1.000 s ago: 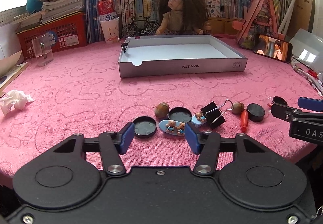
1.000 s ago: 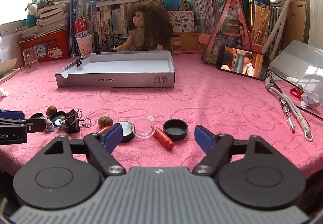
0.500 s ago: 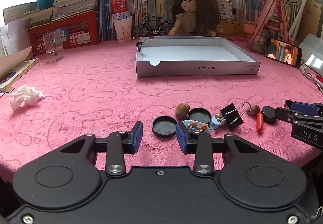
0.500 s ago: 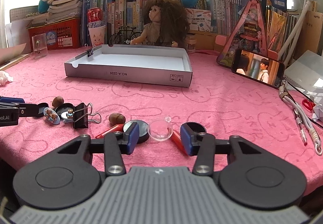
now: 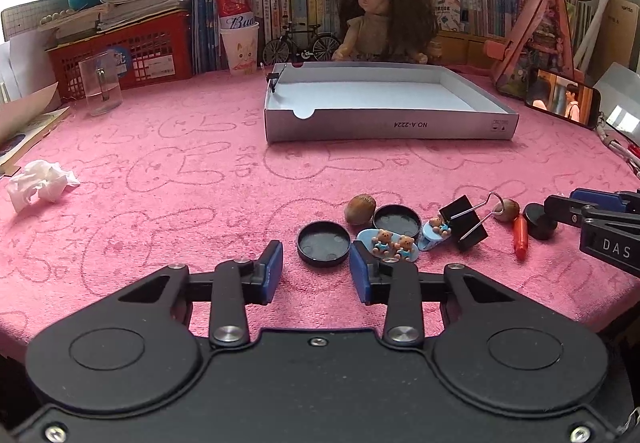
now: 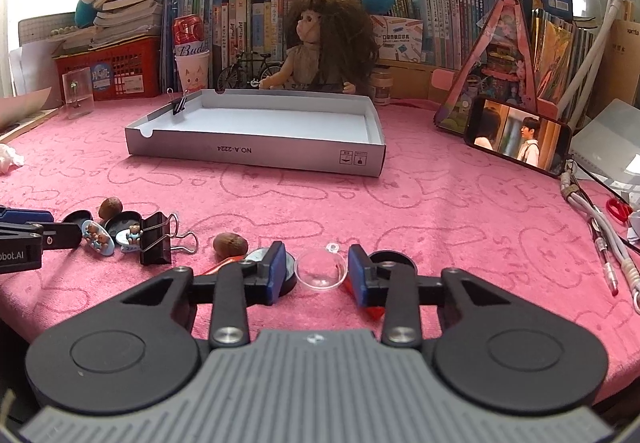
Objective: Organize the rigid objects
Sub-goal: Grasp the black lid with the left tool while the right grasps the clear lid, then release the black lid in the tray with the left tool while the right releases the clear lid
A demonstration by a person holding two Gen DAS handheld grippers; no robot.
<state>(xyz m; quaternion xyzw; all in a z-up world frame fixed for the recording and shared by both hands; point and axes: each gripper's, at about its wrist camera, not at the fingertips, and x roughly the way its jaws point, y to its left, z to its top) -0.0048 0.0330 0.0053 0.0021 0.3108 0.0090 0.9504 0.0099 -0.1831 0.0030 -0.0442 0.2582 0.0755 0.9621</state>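
Small items lie on the pink cloth near its front edge. In the left wrist view my left gripper (image 5: 316,271) is open, its pads flanking the near side of a black round lid (image 5: 323,244). Beyond are a second lid (image 5: 397,220), a nut (image 5: 360,208), bear clips (image 5: 388,241), a black binder clip (image 5: 464,221) and a red piece (image 5: 520,239). In the right wrist view my right gripper (image 6: 318,273) has its pads close on both sides of a clear dome (image 6: 320,270). An empty white box (image 6: 256,131) stands behind.
A doll (image 5: 380,15), books, a red crate (image 5: 128,51) and a glass (image 5: 100,85) line the back. A phone (image 6: 518,137) stands at the right with cables and pens (image 6: 600,231). A crumpled tissue (image 5: 38,189) lies at the left.
Both grippers have narrowed. The left one has shifted left to frame the black lid. The right one has come in around the clear dome.
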